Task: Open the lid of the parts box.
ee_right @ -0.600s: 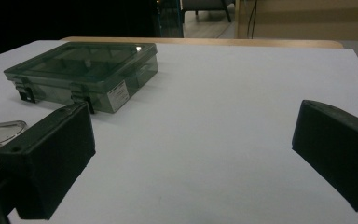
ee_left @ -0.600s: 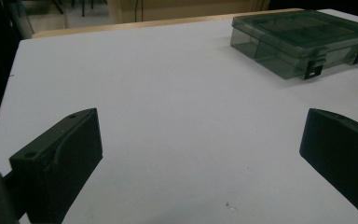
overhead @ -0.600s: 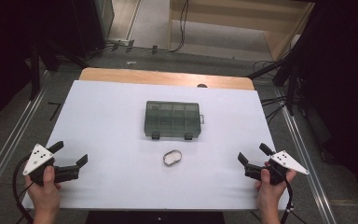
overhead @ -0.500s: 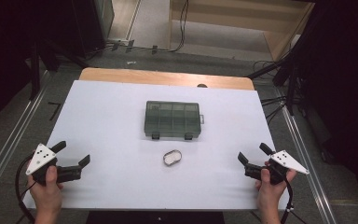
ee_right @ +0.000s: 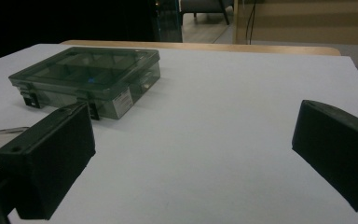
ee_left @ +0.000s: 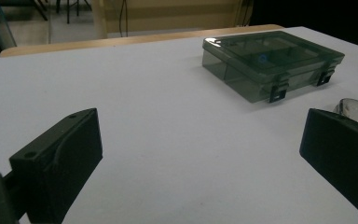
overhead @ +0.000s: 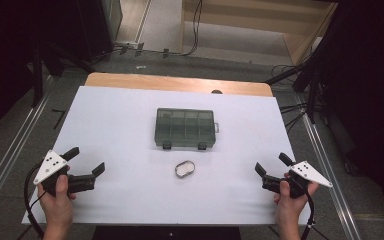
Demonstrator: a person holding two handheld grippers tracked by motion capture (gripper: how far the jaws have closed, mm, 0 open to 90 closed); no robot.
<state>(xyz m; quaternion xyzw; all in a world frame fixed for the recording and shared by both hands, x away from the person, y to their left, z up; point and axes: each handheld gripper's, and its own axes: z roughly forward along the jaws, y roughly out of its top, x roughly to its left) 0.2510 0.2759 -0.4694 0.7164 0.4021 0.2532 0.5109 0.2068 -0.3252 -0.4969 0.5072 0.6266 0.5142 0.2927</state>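
We see the left gripper [overhead: 85,162] and right gripper [overhead: 271,166] low at opposite sides, jaws spread wide, apparently empty, hands gripping from below.

This is looking like a lab or recording room rather than a home. A white sheet [overhead: 130,130] is covering a wooden table [overhead: 180,83] that is standing on a grey floor [overhead: 165,30]. Metal rails [overhead: 10,160] are running along both sides of it, cables [overhead: 196,25] are trailing across the floor, and dark stands [overhead: 315,85] and black equipment [overhead: 80,30] are ringing the table.
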